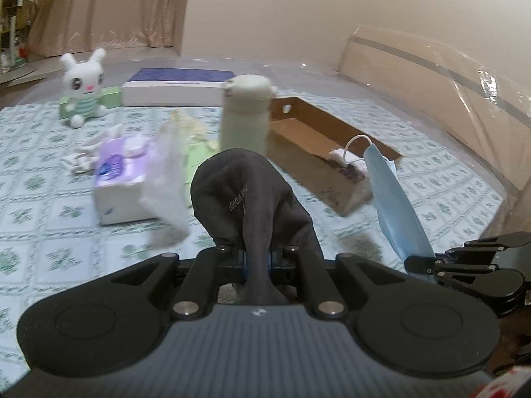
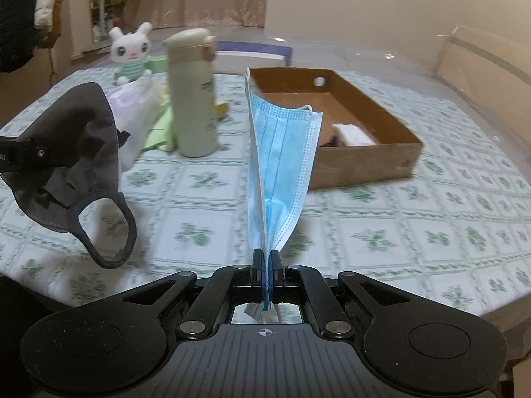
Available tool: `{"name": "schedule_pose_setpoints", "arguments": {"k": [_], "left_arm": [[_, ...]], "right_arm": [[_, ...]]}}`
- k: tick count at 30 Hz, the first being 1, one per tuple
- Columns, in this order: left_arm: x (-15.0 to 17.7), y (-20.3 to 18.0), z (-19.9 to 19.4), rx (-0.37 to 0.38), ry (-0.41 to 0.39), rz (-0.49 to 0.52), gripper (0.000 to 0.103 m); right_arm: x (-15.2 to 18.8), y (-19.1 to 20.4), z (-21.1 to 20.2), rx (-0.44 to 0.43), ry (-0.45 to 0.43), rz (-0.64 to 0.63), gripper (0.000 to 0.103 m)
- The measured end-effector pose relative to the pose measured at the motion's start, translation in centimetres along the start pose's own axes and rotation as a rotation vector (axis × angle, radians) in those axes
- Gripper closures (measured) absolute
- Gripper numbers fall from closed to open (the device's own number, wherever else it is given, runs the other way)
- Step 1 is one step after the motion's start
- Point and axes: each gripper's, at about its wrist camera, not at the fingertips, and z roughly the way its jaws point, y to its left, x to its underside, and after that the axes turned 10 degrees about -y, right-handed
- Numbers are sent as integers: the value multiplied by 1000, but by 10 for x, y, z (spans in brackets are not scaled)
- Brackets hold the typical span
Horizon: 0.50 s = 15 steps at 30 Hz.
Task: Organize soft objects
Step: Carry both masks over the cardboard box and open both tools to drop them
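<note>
My left gripper [image 1: 256,258] is shut on a dark grey cloth mask [image 1: 242,192], which bulges up in front of the lens; from the right wrist view the same grey mask [image 2: 76,152] hangs at the left with its ear loop drooping. My right gripper [image 2: 266,258] is shut on a folded blue surgical mask [image 2: 282,162] that stands upright over the tablecloth. That blue mask [image 1: 395,205] and the right gripper [image 1: 428,263] show at the right edge of the left wrist view. A brown cardboard box [image 2: 371,162] lies ahead, with a small white soft item [image 2: 353,136] inside.
A tall pale green flask [image 2: 194,96] stands mid-table. A purple tissue pack [image 1: 121,185], a clear plastic bag [image 1: 166,179], white cloths [image 1: 86,156], a white bunny plush [image 1: 84,83] and a blue-white flat box [image 1: 176,88] sit further back. A plastic-wrapped board [image 1: 448,99] lines the right.
</note>
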Motion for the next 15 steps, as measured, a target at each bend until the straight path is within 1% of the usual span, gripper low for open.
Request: {"name": "schedule_pose_setpoints", "arguments": {"k": [4, 15], "left_arm": [[-3, -19, 14, 24, 8, 9, 95], [-13, -61, 41, 70, 22, 44, 95]], "right_arm": [[2, -20, -5, 23, -6, 16, 102], [4, -60, -16, 65, -30, 47, 102]]}}
